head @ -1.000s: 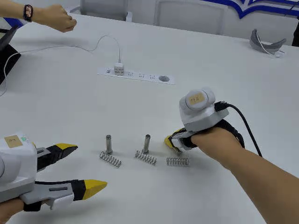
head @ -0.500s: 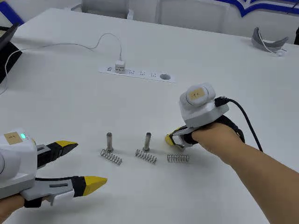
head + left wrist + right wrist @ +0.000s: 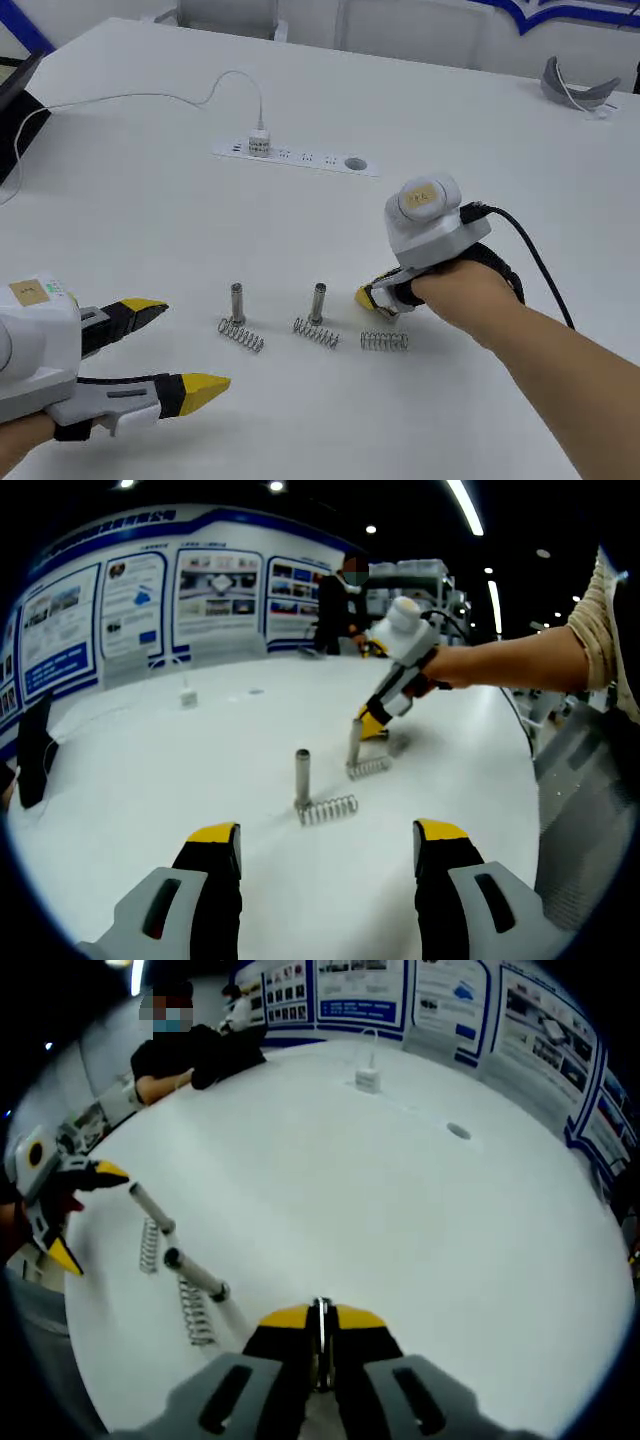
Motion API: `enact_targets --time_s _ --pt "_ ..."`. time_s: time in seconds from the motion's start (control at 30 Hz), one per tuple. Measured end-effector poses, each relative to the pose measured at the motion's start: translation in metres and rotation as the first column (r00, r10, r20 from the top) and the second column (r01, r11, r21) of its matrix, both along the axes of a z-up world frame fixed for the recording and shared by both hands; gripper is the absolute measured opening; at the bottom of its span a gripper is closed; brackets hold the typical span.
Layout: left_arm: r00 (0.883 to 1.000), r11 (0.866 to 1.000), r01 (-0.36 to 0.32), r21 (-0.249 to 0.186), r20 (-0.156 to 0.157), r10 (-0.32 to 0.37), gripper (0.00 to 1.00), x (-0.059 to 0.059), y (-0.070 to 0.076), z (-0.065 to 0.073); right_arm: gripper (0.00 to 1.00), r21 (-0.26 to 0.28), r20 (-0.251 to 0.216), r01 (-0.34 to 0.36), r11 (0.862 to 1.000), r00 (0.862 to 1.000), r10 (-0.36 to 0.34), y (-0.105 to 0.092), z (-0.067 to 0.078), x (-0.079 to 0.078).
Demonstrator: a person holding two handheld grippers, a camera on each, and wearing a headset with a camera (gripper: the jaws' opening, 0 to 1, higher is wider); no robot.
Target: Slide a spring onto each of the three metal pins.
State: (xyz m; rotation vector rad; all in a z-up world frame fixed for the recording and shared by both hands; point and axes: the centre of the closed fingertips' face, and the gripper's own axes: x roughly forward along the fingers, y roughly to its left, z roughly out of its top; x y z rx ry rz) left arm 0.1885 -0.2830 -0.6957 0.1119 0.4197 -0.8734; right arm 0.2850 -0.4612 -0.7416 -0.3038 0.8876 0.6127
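Two metal pins (image 3: 237,300) (image 3: 318,300) stand upright on the white table (image 3: 450,130). A spring lies at the foot of each (image 3: 240,335) (image 3: 315,333), and a third spring (image 3: 384,341) lies further right. Just above that third spring my right gripper (image 3: 370,297) rests low on the table. In the right gripper view its jaws (image 3: 320,1345) are shut on a thin metal pin (image 3: 320,1322). My left gripper (image 3: 185,345) hovers open at the near left, with nothing between its fingers. The left gripper view shows both pins (image 3: 302,775) (image 3: 355,742) ahead of those jaws.
A white power strip (image 3: 290,157) with a plugged charger and cable lies across the middle of the table. A grey curved object (image 3: 575,92) sits at the far right, and a dark object (image 3: 15,110) at the left edge. A person (image 3: 190,1055) sits beyond the table.
The pins and springs have not moved and both grippers have kept their places. The head view has shifted slightly, which took a person's hand out of its far left corner.
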Motion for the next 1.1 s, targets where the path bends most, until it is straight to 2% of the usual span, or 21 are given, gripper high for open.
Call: enact_targets --time_s 0.13,0.43,1.1 --pt "1.000 1.000 -0.001 0.002 -0.001 0.001 0.71 0.000 0.000 0.000 0.09 0.026 0.016 0.009 1.000 1.000 -0.010 -0.003 0.008 0.000" --pt "1.000 1.000 0.008 -0.001 0.007 -0.008 0.71 0.001 -0.005 0.003 0.09 0.046 0.062 0.009 0.999 0.998 -0.012 -0.006 0.028 -0.008" --pt "1.000 1.000 0.012 0.005 0.027 -0.012 0.71 -0.007 -0.005 0.012 0.09 0.086 0.116 0.050 0.995 0.991 -0.060 -0.023 0.045 -0.025"
